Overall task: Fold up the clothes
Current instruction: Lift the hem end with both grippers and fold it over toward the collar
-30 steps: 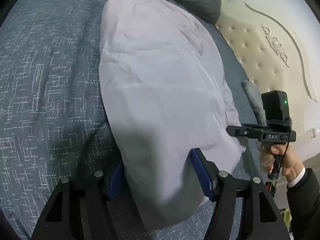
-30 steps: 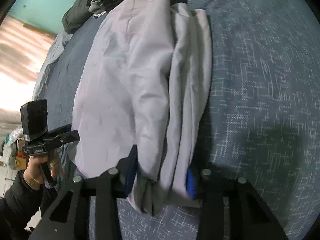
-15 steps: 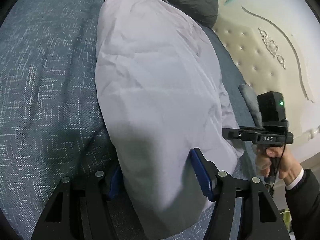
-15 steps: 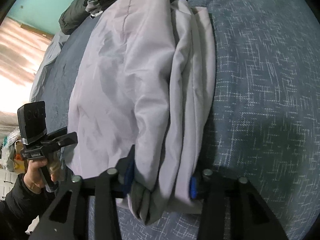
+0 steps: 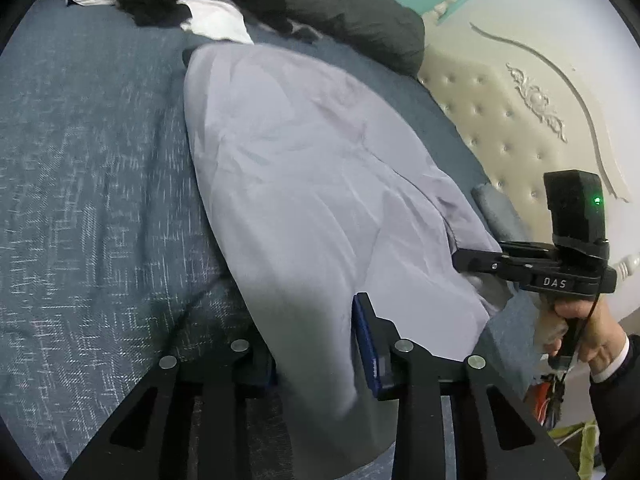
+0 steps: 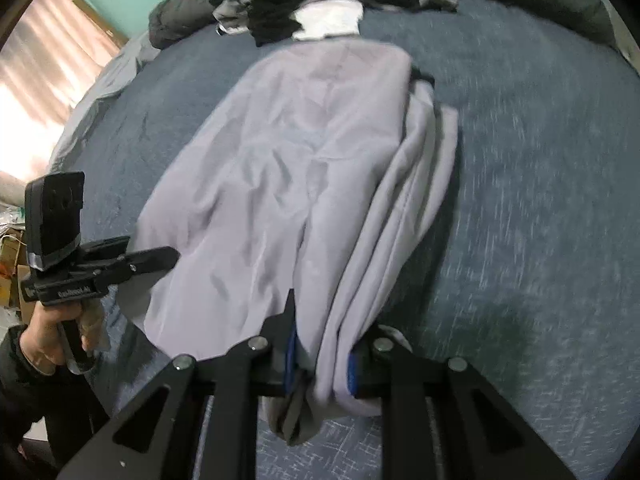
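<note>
A pale lavender garment [image 5: 320, 184] lies lengthwise on the blue-grey bedcover [image 5: 88, 200], partly folded, with long pleats along one side [image 6: 412, 208]. My left gripper [image 5: 316, 360] has the near left corner between its blue pads [image 5: 366, 344]; its jaws are closing and the cloth fills the gap. My right gripper [image 6: 320, 364] is closing on the bunched near right corner, and the folds are squeezed between its pads [image 6: 290, 356]. Each view shows the other gripper at the cloth's edge, the left gripper [image 6: 160, 256] and the right gripper [image 5: 464, 258], held by a hand [image 5: 588, 332].
A heap of dark and white clothes [image 6: 304, 12] sits at the far end of the bed, beside a dark pillow [image 5: 352, 12]. A cream tufted headboard [image 5: 520, 120] runs along one side, with a small grey folded cloth [image 5: 496, 208] near it. Bright curtains [image 6: 48, 80] stand beyond the other side.
Both grippers' jaws have narrowed onto the garment's near edge and both hands have risen, lifting that edge. More of the far end of the bed shows.
</note>
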The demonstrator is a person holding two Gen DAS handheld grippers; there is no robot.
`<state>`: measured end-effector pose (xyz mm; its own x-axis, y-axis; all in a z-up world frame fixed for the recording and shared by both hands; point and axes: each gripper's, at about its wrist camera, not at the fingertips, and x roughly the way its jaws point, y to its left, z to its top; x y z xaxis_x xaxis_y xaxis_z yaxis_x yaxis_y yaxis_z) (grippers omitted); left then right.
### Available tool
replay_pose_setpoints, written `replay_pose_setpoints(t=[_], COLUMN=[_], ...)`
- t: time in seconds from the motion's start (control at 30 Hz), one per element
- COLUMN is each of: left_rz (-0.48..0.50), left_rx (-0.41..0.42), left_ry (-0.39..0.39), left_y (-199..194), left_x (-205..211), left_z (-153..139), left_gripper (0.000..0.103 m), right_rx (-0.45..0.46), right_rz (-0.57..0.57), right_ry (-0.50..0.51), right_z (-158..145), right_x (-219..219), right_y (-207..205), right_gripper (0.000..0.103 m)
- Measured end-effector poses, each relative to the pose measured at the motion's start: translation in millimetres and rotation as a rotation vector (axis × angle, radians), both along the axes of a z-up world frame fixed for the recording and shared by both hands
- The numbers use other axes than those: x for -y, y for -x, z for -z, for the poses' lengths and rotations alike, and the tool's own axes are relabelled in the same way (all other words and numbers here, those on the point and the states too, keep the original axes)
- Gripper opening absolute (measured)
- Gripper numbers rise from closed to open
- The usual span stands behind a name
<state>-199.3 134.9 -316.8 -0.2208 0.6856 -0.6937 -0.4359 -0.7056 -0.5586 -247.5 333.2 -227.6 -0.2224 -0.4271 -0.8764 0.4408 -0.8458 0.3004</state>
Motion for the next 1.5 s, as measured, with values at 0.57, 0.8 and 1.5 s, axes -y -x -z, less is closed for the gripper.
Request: replay_pose_setpoints(t=[0.57,0.8,1.5], left_rz=[-0.013,0.004,0.108], left_rx=[-0.053,-0.068,-0.114], left_ry=[-0.018,-0.048,-0.141], left_y=[-15.2,-18.1,-36.2], left_x=[-43.1,-85.4,-266.6], left_z=[-72.6,-91.2,-146.0], left_gripper=[0.032,0.032,0.032], right_rx=[-0.144,-0.186,-0.279], right_rz=[0.003,-0.003,0.109], right_ry=[-0.026,-0.060,-0.117], right_z=[-111.6,-147.8,-229.2], right_x=[-59.1,-84.0,-248.6], right_y=[-0.1,5.2,18.7], right_gripper=[0.015,0.014,0.013])
